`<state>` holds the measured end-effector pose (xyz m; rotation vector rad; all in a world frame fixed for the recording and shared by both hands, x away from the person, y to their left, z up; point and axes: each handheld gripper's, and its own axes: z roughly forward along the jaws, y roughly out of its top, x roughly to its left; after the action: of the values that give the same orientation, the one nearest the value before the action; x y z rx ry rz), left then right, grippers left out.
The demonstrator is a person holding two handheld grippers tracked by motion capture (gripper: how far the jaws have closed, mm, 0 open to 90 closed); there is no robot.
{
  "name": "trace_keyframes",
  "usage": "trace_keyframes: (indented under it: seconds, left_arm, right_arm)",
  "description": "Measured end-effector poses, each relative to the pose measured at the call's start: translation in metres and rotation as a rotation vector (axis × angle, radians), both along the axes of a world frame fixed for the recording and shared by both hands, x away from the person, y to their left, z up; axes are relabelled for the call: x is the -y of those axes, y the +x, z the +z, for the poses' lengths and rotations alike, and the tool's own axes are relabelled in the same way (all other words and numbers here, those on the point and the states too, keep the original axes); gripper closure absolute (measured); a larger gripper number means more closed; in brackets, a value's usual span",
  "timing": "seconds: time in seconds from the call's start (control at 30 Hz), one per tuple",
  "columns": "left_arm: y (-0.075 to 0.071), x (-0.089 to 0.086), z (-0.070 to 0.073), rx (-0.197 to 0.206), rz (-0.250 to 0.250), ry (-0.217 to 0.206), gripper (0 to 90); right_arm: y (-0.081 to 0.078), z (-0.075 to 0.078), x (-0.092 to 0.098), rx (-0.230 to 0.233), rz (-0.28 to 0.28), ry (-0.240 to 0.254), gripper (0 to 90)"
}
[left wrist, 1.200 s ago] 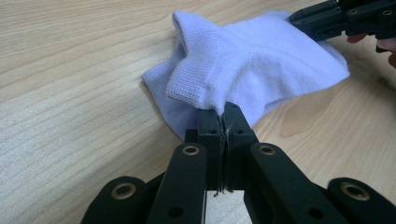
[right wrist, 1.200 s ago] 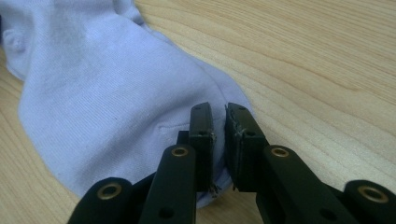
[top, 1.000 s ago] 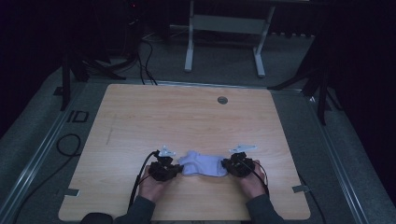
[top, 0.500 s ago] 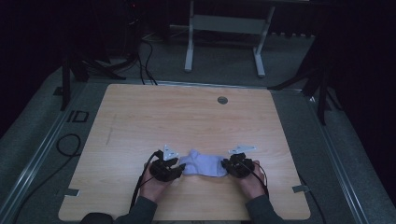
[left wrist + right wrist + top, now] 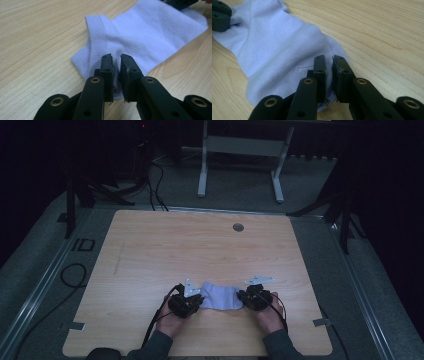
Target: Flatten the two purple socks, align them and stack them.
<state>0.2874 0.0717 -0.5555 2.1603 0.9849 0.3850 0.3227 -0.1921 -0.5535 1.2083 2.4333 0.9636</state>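
A white sock (image 5: 220,296) is lying flat on the wooden bench (image 5: 200,245). One end is pinched by the left gripper (image 5: 116,75), the other by the right gripper (image 5: 329,77).

Two hand-held grippers are observed, each of black construction. On the left gripper (image 5: 116,72), two flat black jaws are carried on black link arms fastened with brass-coloured rivets. The same jaws, arms and rivets are seen on the right gripper (image 5: 329,75). A grey three-cornered plate is mounted atop each unit in the high view. Black cables are trailed from both. Dark long sleeves (image 5: 150,347) are worn.
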Motion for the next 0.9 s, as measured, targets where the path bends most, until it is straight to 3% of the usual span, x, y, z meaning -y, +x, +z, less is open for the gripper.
trace_keyframes:
  seconds: [0.03, 0.13, 0.4, 0.7, 0.9]
  left_arm:
    - [0.0, 0.0, -0.001, 0.008, 0.005, 0.02, 80.3]
    - [-0.001, 0.001, -0.002, 0.016, 0.008, 0.028, 80.1]
    - [-0.001, 0.0, -0.002, 0.009, 0.016, 0.016, 80.1]
    - [0.0, 0.0, -0.003, 0.0, 0.023, 0.003, 80.2]
    - [0.001, -0.002, -0.003, -0.013, 0.024, -0.013, 80.2]
  right_arm:
    - [0.0, 0.0, 0.0, 0.005, -0.001, -0.001, 82.8]
    - [-0.001, 0.0, -0.002, 0.015, -0.001, -0.009, 84.8]
    - [0.0, 0.003, 0.003, 0.035, -0.021, -0.009, 87.5]
    - [-0.001, 0.014, 0.012, 0.113, -0.064, -0.005, 87.6]
    - [0.002, 0.009, 0.007, 0.15, -0.039, -0.002, 87.3]
